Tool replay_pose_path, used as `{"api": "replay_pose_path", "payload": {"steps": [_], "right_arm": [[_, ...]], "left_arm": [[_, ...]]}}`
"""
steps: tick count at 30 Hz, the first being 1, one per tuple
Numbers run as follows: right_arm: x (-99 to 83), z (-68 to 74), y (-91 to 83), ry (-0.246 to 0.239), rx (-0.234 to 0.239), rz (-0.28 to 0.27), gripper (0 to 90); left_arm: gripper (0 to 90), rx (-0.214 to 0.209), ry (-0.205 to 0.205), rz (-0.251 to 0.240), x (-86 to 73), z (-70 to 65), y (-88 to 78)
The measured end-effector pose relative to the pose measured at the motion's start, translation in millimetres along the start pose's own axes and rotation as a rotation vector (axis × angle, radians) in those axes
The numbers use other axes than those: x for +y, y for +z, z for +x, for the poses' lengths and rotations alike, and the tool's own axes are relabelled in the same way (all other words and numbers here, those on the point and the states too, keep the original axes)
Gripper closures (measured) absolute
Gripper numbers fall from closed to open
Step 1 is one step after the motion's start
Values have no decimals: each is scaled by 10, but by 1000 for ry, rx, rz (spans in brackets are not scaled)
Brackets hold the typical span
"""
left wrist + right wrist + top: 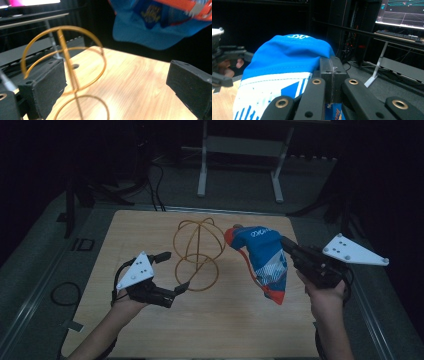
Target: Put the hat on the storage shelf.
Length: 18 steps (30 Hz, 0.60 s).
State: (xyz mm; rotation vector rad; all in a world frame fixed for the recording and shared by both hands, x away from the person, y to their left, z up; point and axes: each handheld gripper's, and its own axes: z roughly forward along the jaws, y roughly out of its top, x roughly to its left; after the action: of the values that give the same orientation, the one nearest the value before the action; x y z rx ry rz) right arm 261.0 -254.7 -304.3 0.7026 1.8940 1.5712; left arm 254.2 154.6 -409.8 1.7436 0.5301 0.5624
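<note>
A gold wire stand (196, 252) made of looped rings stands upright near the middle of the wooden table (215, 330). My left gripper (176, 270) is open just to the left of the stand, its jaws wide apart with nothing between them. In the left gripper view the stand (65, 55) rises in front of the left jaw. My right gripper (286, 244) is shut on a blue cap (262, 255) with orange trim and holds it in the air to the right of the stand. In the right gripper view the jaws pinch the cap's (287, 57) fabric.
Beyond the table's far edge a white metal frame (202, 170) stands on the floor. Black cables (65, 292) lie on the floor to the left. A lit monitor (402, 10) glows at the upper right of the right gripper view.
</note>
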Motion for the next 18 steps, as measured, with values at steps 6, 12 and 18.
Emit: {"api": "replay_pose_path", "payload": {"steps": [6,12,18], "right_arm": [[113,-51,204,7,-5,0,900],[259,-86,449,15,4,0,900],[443,-34,778,0,14,12,900]], "left_arm": [[28,71,-24,28,-284,60,-86],[28,136,-53,21,-608,69,-189],[29,235,-95,23,-968,46,-259]]}}
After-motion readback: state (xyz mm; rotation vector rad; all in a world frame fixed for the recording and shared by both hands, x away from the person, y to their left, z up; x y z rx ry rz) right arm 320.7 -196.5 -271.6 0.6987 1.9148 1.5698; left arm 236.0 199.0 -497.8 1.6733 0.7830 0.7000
